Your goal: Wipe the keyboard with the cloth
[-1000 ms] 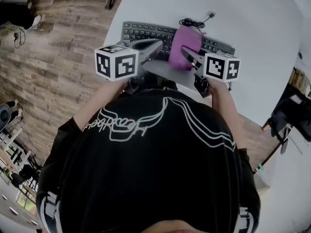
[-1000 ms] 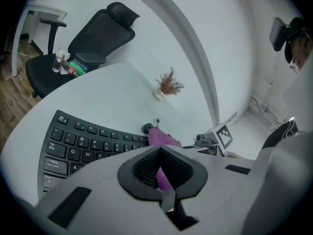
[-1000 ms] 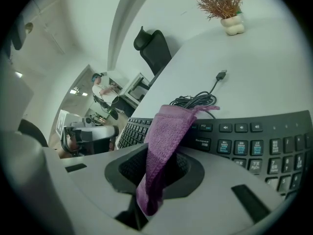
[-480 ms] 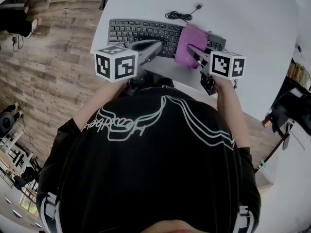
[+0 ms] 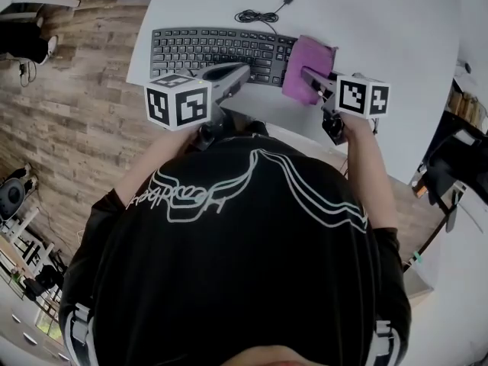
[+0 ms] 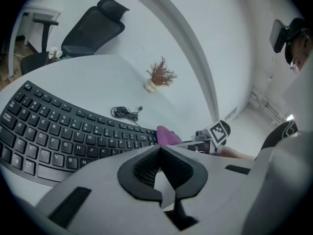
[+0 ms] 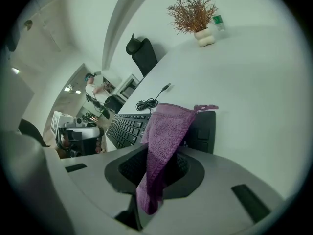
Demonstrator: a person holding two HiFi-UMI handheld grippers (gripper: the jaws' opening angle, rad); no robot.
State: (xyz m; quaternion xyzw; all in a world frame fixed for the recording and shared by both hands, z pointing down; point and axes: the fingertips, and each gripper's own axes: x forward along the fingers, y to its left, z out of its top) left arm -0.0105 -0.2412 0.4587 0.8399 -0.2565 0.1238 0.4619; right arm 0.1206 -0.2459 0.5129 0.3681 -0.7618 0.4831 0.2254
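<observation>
Upper centre of the head view: long black computer keyboard (image 5: pixel 213 50) lies flat on the pale round worktop (image 5: pixel 381 21). Its thin black cable (image 5: pixel 259 14) is coiled just beyond the far edge.

Right end of keyboard, upper right of centre: purple terry cloth (image 5: pixel 311 58) draped over the keys. It runs back toward the right hand-held gripper (image 5: pixel 311 81). Right gripper view: jaws closed on the cloth's lower part. A narrow fold is pinched between the black pads, its tail hanging below them, and the rest fans up and forward onto the keyboard. A strip of black keys shows to the right of the cloth.

Left of centre in the head view: left hand-held gripper (image 5: pixel 238 72), tip at the keyboard's near edge about mid-length. Contact with the keys cannot be told. Left gripper view: pads drawn together at the tip, nothing between them. Keyboard fills the left of that frame and the cloth shows as a small purple patch above the jaws.

Background, top of both gripper views: small dried reddish-brown plant in a white pot (image 6: pixel 159 76) on the worktop, well apart from the keyboard. Black office chair (image 6: pixel 93 31) sits at the upper left of the left gripper view.
</observation>
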